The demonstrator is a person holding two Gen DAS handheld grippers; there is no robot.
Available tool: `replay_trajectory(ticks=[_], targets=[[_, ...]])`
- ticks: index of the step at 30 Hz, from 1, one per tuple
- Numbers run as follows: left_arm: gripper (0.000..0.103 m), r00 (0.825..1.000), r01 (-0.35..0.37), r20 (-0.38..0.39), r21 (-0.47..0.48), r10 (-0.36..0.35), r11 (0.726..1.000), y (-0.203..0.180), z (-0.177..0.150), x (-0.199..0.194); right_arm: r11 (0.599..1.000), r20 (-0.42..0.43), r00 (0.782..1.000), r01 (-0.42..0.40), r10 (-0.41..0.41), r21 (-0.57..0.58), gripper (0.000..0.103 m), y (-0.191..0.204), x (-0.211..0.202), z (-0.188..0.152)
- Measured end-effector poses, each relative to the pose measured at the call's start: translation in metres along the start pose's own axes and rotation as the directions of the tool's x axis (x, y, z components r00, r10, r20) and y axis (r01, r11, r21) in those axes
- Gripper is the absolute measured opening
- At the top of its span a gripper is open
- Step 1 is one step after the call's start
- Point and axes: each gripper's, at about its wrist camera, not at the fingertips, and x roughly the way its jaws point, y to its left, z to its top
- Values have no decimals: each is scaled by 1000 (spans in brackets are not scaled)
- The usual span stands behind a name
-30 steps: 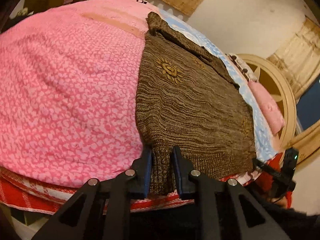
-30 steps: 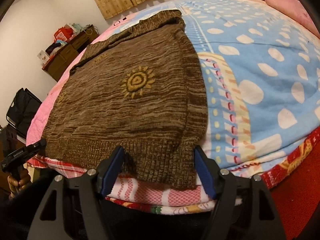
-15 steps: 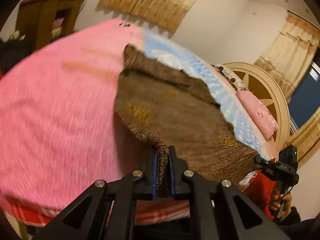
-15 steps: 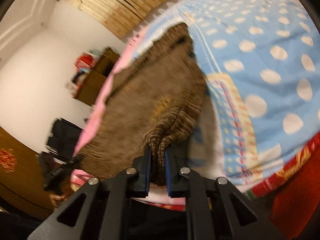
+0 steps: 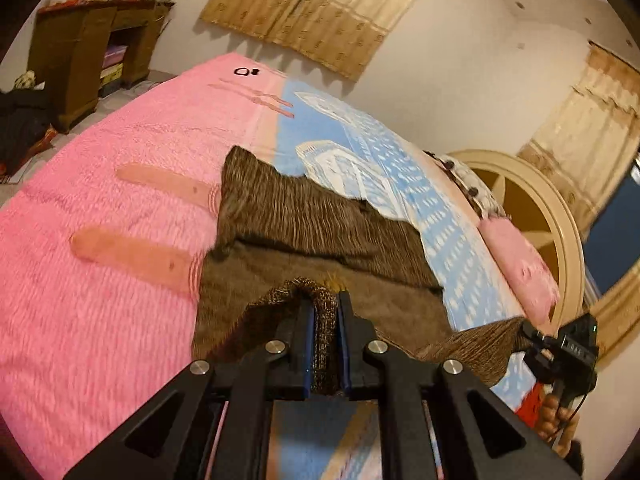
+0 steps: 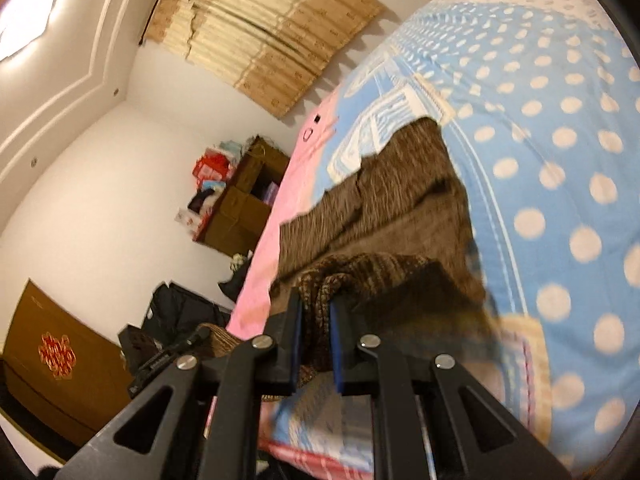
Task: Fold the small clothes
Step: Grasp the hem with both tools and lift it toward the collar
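Knitwear was the matter in hand — a brown sweater [image 5: 320,216] lay on the bed [image 5: 120,240], straddling the pink and blue covers, its near hem raised off them. Each bottom corner sat pinched in a tool: the left tool [image 5: 325,340] was clamped on one bunch of ribbing, the right tool [image 6: 315,340] on the other. Held at both corners, the hem could probably travel level toward the collar — a halving fold, judging by the task.
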Motion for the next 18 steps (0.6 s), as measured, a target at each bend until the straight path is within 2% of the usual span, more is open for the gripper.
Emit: replay_trajectory(ticks=[3, 6, 12, 17, 18], targets=[[9, 1000, 22, 22, -43, -21, 999, 6, 22, 13, 1000, 24, 1000, 4, -4, 28, 15, -7, 10, 19], [9, 999, -1, 32, -46, 2, 999, 7, 41, 27, 999, 36, 999, 10, -11, 38, 15, -12, 27, 40], [9, 999, -29, 12, -119, 31, 992, 27, 78, 68, 998, 39, 999, 29, -32, 60, 15, -25, 64, 81], [9, 997, -74, 4, -122, 75, 990, 38, 112, 104, 997, 34, 998, 57, -59, 48, 15, -30, 98, 119], [9, 995, -103, 0, -125, 104, 987, 41, 119, 115, 997, 35, 998, 59, -61, 46, 15, -31, 104, 126]])
